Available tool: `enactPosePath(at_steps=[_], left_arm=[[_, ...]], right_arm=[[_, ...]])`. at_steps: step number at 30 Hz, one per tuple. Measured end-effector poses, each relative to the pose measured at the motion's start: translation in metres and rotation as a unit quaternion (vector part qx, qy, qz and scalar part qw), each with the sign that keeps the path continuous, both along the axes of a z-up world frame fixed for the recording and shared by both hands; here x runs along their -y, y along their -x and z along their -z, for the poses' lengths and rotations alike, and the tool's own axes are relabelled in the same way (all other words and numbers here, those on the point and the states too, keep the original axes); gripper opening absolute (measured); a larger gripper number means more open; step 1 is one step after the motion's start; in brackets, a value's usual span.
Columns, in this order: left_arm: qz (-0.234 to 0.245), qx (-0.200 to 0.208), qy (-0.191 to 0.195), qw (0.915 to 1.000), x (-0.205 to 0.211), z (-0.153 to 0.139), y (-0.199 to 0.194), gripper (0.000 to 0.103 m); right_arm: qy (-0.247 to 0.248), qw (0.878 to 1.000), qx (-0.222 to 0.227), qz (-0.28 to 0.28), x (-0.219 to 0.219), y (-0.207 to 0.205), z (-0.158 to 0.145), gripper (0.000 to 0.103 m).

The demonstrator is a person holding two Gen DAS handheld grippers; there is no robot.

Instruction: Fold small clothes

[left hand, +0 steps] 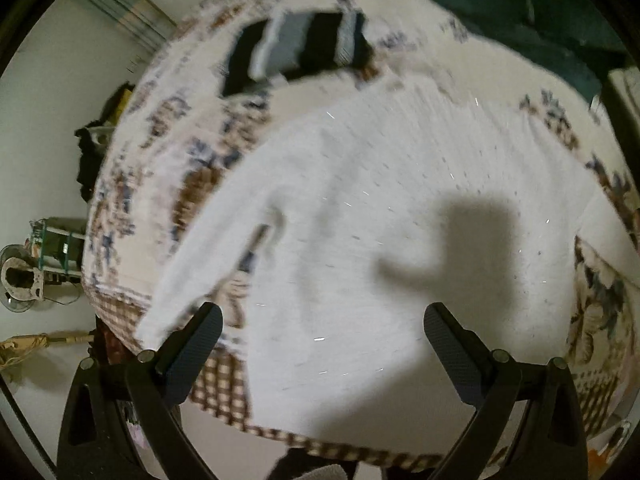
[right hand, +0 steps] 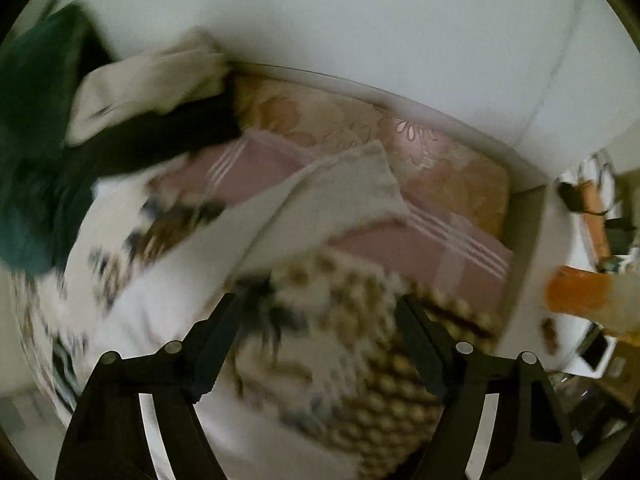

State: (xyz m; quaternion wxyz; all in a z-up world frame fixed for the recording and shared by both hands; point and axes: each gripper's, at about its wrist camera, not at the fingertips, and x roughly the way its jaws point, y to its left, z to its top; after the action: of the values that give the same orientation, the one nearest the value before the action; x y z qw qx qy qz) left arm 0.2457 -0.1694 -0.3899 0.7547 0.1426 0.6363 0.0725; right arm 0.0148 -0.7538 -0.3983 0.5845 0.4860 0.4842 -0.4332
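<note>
A white knit garment (left hand: 400, 208) lies spread flat on a floral and checked bedspread (left hand: 160, 152), one sleeve (left hand: 208, 264) reaching toward the lower left. My left gripper (left hand: 322, 330) hangs open above its lower edge, nothing between the fingers, and casts a shadow on the cloth. In the right wrist view a white sleeve (right hand: 320, 200) of the garment crosses the bedspread (right hand: 360, 360). My right gripper (right hand: 320, 320) is open over the checked border, below that sleeve, and holds nothing. Both views are motion-blurred.
A folded black, grey and white striped garment (left hand: 304, 48) lies at the far side of the bed. Dark green cloth (left hand: 520, 12) sits at the top right. A pink striped pillow (right hand: 420, 240), beige cloth (right hand: 152, 88) and black cloth (right hand: 160, 140) lie near the wall. A white side table (right hand: 568, 320) holds clutter.
</note>
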Motion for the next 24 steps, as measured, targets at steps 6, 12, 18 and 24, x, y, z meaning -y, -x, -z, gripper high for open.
enactPosePath(at_steps=[6,12,18,24], left_arm=[[-0.002,-0.048,0.008,0.9988,0.034,0.077,-0.013,0.103],[0.016,-0.073,0.010,0.9971,0.056,0.123,-0.020,0.103],[0.024,-0.081,0.007,0.9964,0.060,0.145,-0.023,0.103],[0.027,-0.075,0.003,0.9968,0.068,0.152,-0.030,0.103]], right_arm=[[-0.062,0.996,0.008,0.062,0.074,-0.025,0.114,0.076],[-0.085,0.995,0.013,0.056,0.094,-0.039,0.162,0.072],[-0.087,0.995,0.054,0.005,0.088,-0.038,0.153,0.073],[-0.080,0.994,0.024,0.064,0.103,-0.055,0.175,0.045]])
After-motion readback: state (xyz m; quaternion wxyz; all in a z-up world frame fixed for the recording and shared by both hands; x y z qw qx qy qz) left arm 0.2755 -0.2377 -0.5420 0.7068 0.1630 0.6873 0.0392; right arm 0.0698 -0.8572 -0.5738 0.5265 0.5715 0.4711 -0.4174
